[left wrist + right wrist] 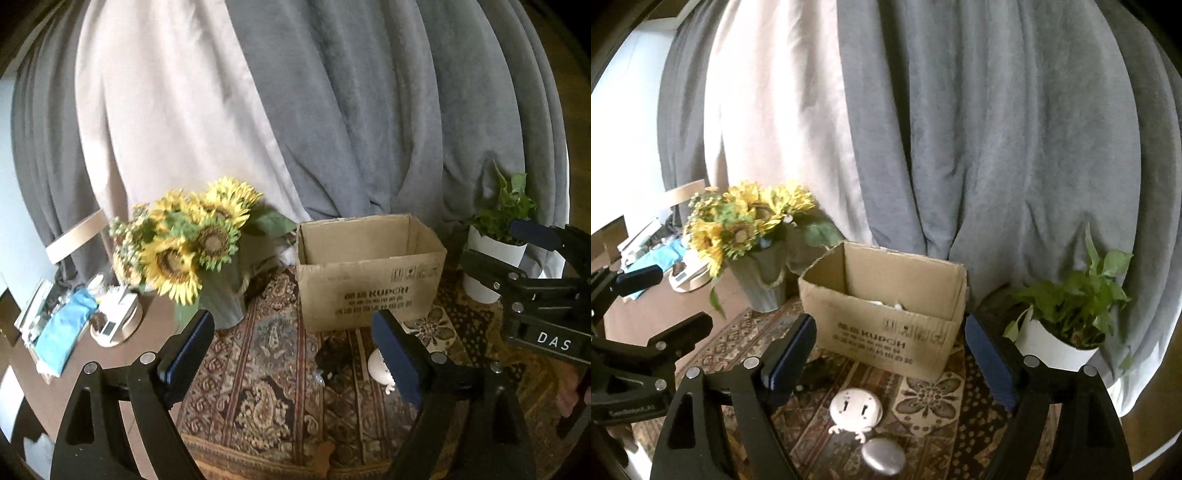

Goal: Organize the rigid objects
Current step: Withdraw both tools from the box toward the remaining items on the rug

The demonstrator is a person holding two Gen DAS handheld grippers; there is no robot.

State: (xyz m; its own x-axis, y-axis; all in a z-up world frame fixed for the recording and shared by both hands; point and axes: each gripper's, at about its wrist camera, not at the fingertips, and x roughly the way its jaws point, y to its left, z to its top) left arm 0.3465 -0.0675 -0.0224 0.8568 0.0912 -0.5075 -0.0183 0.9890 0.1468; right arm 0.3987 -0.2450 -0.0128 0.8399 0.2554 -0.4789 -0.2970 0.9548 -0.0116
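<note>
An open cardboard box stands on the patterned cloth, with something white inside it in the right wrist view. A white round figure with two small eyes lies in front of the box, and a grey oval pebble-like object lies just below it. The white figure shows partly behind my left finger. A dark object lies near it. My left gripper is open and empty above the cloth. My right gripper is open and empty above the white figure.
A vase of sunflowers stands left of the box. A white potted plant stands right of it. Grey and pale curtains hang behind. A cluttered brown table lies at left.
</note>
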